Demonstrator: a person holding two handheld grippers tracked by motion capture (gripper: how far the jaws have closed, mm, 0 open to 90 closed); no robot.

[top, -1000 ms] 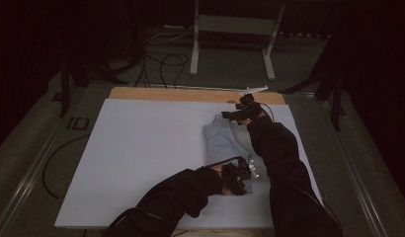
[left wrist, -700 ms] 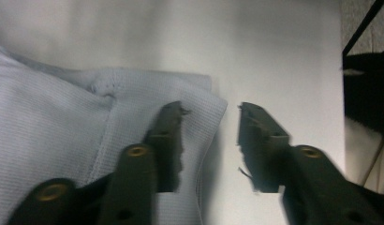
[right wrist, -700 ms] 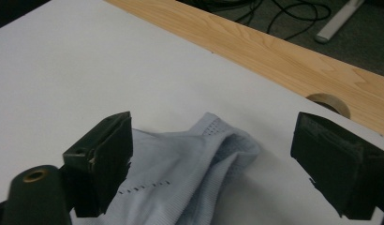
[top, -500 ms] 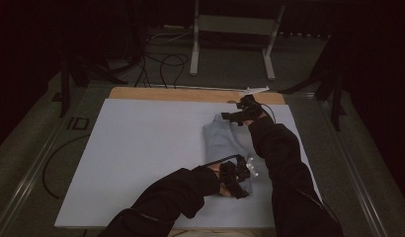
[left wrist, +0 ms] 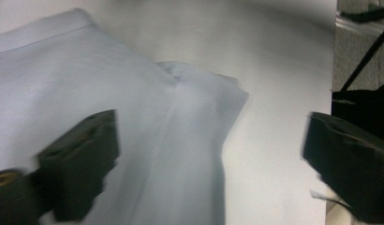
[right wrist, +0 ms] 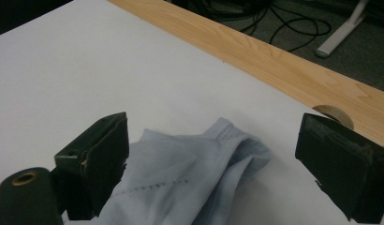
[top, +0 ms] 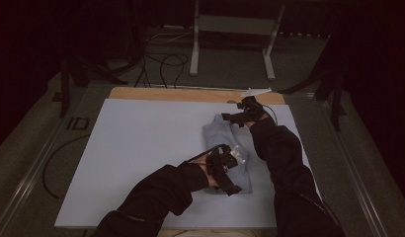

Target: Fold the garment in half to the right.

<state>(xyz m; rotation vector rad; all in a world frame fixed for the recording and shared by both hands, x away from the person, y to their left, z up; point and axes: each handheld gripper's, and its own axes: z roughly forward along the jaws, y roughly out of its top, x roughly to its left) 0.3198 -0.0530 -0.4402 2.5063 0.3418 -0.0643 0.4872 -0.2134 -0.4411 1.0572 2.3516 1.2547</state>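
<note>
The folded pale-blue garment (top: 225,148) lay on the white board (top: 141,148), while the left gripper (top: 225,165), its jaws just opened wide, and the equally wide-open right gripper (top: 240,114) held nothing above it.

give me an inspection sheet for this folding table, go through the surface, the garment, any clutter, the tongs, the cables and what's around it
Surface: white sheet over a wooden tabletop, whose far strip shows bare.
Job's things: pale blue garment, folded into a narrow bundle on the right half of the sheet, lying flat.
Clutter: nothing seen.
Grippers: left tongs have just been opening and stand wide above the garment's near end, pads off the cloth; right tongs are open, astride the far, bunched end without pressing it.
Cables: black cables looped on the floor beyond the table; another curves along its left side.
Surroundings: dark room, a pale metal stand behind the table.
</note>
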